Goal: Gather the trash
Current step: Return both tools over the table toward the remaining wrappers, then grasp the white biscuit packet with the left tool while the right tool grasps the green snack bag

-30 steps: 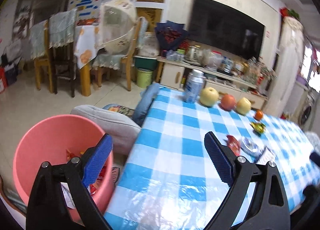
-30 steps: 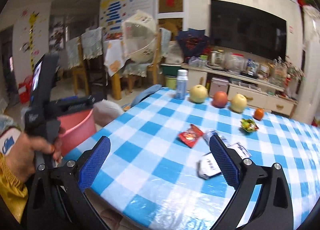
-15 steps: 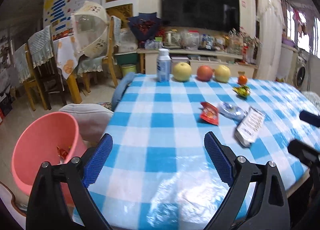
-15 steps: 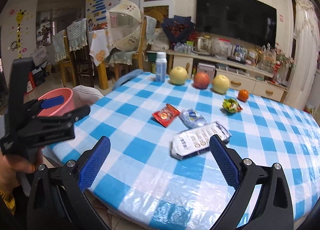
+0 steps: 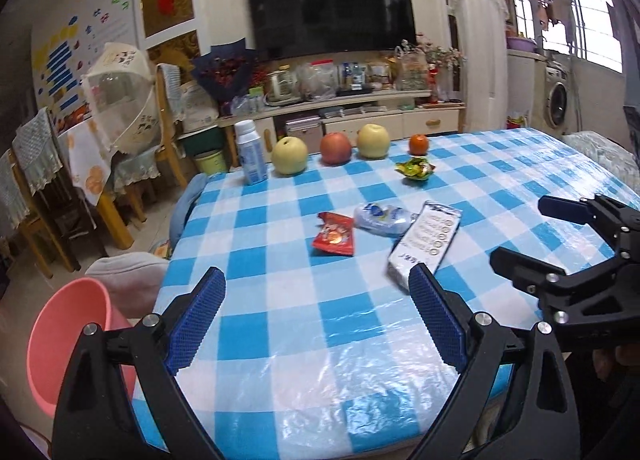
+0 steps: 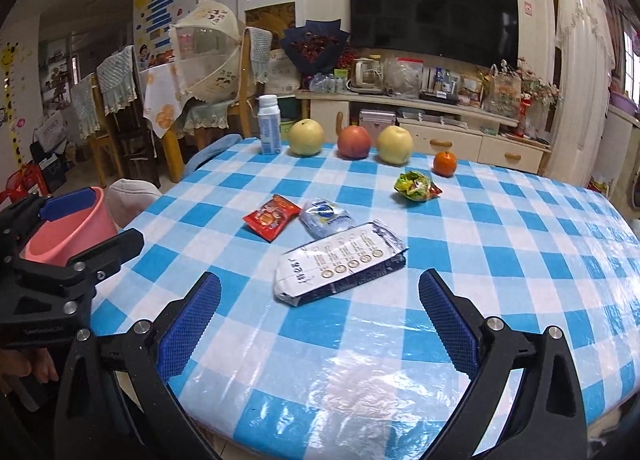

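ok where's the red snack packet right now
In the right wrist view the red snack packet lies mid-table, just left of the pale blue wrapper.

On the worktop (image 6: 500,260) a large flat packet (image 6: 340,264) is laid nearest the front edge, with a crumpled wrapper (image 6: 327,217) just behind it and a small snack packet (image 6: 271,217) to that wrapper's left. Farther back and to the right a crinkled wrapper (image 6: 416,186) is found, and along the far edge a bottle (image 6: 269,125), three large fruits (image 6: 353,142) and an orange (image 6: 445,163) are lined up from left to right. A bucket (image 5: 66,344) is set on the floor off the worktop's left side.
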`<state>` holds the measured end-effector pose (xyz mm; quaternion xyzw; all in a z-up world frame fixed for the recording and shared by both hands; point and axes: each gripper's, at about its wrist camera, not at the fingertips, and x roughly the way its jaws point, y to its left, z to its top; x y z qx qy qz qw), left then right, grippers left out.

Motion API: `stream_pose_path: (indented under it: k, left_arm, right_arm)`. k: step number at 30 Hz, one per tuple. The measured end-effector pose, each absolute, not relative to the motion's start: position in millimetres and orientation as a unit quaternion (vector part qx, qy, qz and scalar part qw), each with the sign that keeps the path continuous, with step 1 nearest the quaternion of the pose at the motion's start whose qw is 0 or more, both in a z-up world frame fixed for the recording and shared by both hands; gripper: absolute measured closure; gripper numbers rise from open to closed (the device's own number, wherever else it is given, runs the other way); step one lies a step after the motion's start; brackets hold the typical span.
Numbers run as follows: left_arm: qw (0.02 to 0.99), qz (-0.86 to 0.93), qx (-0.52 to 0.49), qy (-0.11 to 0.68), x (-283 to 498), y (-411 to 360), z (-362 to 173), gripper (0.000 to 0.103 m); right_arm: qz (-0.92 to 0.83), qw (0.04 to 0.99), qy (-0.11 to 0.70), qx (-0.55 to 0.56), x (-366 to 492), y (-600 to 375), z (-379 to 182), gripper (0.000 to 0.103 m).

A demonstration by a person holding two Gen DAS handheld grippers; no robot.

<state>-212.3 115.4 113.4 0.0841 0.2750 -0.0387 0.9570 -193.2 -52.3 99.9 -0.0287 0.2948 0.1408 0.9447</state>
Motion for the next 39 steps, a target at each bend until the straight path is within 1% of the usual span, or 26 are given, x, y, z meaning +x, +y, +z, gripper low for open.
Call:
stream_pose_path:
  k: [11, 16, 22, 26, 30, 34, 37, 38, 39]
  left_arm:
    - [0.935, -0.089, 0.137, 0.316, -195, 74, 93, 0.010]
    - [0.928, -0.108, 0.139, 0.329, -177, 61, 85, 0.010]
    - [0.908, -0.160, 0.160, 0.353, -145, 40, 72, 0.010]
    - [0.885, -0.202, 0.168, 0.384, -115, 26, 58, 0.010]
    - [0.869, -0.214, 0.170, 0.413, -88, 17, 41, 0.010]
    - [0.860, -0.220, 0.172, 0.427, -66, 8, 30, 0.010]
    - [0.857, -0.219, 0.171, 0.434, -56, 4, 24, 0.010]
    - [0.856, -0.219, 0.169, 0.436, -52, 2, 22, 0.010]
    - [0.855, -0.221, 0.167, 0.438, -49, 1, 21, 0.010]
  right_arm:
    - [0.130, 0.943, 0.306, 0.015, -170, -90, 96, 0.005]
    - [0.112, 0.939, 0.322, 0.053, -147, -117, 87, 0.005]
    - [0.109, 0.920, 0.352, 0.130, -113, -148, 73, 0.005]
    - [0.111, 0.906, 0.370, 0.172, -89, -160, 65, 0.005]
    - [0.108, 0.892, 0.397, 0.185, -60, -166, 52, 0.005]
    - [0.113, 0.889, 0.402, 0.189, -34, -166, 47, 0.005]
    - [0.123, 0.881, 0.402, 0.214, -11, -170, 43, 0.008]
    - [0.129, 0.877, 0.404, 0.225, -4, -171, 41, 0.012]
    - [0.133, 0.872, 0.407, 0.235, 4, -173, 39, 0.028]
